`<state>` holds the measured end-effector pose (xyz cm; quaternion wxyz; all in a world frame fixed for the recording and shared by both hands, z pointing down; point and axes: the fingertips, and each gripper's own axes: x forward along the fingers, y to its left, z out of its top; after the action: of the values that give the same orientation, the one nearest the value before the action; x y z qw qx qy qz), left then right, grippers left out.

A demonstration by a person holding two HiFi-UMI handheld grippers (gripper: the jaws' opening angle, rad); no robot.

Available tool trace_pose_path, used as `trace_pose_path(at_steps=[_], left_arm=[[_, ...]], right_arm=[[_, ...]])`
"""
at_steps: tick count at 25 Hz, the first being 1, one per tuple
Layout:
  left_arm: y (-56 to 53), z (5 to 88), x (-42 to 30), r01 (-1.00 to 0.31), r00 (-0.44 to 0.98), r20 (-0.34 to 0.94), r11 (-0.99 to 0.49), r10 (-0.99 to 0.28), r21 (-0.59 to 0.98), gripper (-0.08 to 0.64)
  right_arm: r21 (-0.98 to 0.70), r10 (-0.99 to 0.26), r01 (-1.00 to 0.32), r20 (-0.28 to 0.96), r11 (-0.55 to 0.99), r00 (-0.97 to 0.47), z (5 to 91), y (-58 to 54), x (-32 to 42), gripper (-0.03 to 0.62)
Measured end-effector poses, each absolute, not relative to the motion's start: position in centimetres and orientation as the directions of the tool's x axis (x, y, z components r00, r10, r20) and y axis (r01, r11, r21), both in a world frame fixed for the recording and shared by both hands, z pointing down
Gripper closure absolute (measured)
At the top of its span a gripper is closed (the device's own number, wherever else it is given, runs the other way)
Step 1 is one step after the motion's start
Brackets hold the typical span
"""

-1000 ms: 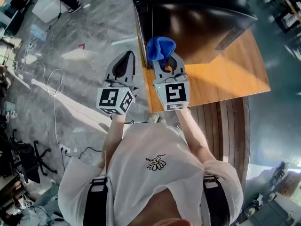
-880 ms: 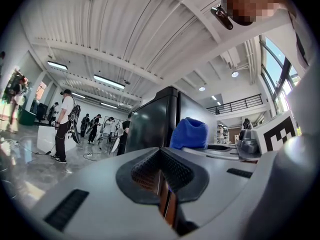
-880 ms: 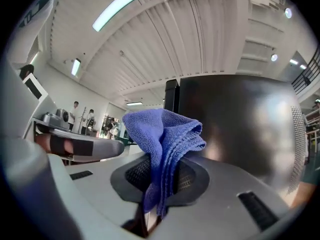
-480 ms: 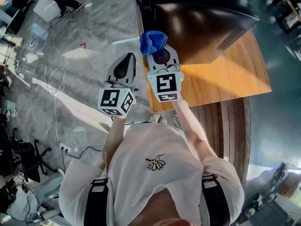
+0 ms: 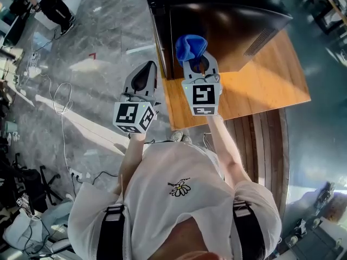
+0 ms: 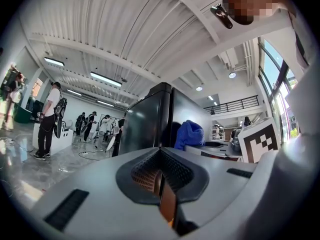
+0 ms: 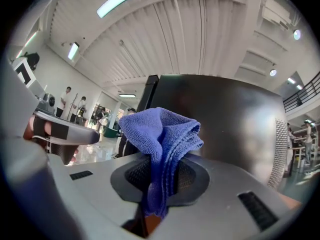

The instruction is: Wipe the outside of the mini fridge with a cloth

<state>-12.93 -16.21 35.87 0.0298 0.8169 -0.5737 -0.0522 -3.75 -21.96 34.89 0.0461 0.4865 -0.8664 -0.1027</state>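
The black mini fridge (image 5: 217, 20) stands on a wooden platform (image 5: 265, 85); its dark side fills the right gripper view (image 7: 230, 119). My right gripper (image 5: 196, 64) is shut on a bunched blue cloth (image 5: 190, 46), which sits against the fridge's near side. The cloth (image 7: 162, 144) sticks up from between the jaws. My left gripper (image 5: 143, 72) hangs over the floor left of the fridge, jaws shut with nothing in them. The fridge (image 6: 150, 124) and the cloth (image 6: 190, 134) also show in the left gripper view.
The grey marble floor (image 5: 97, 64) has cables (image 5: 59, 99) lying to the left. People (image 6: 50, 119) stand in the distance. A vent grille (image 5: 259, 41) is on the fridge's back. Office chairs (image 5: 30, 180) sit at lower left.
My right gripper with the cloth moved left along the fridge, then back right and a little farther in. The left gripper has stayed put.
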Motion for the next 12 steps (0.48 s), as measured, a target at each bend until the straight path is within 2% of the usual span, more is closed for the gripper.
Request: trace_pose_path(at_steps=[12], left_arm=[[-16.5, 36.0, -10.8, -0.918, 0.378, -0.042, -0.381, -0.925, 0.108, 0.555]], right_arm=[[0.214, -0.957, -0.935, -0.003, 0.283, -0.29, 35.6, -25.0, 7.3, 0.52]])
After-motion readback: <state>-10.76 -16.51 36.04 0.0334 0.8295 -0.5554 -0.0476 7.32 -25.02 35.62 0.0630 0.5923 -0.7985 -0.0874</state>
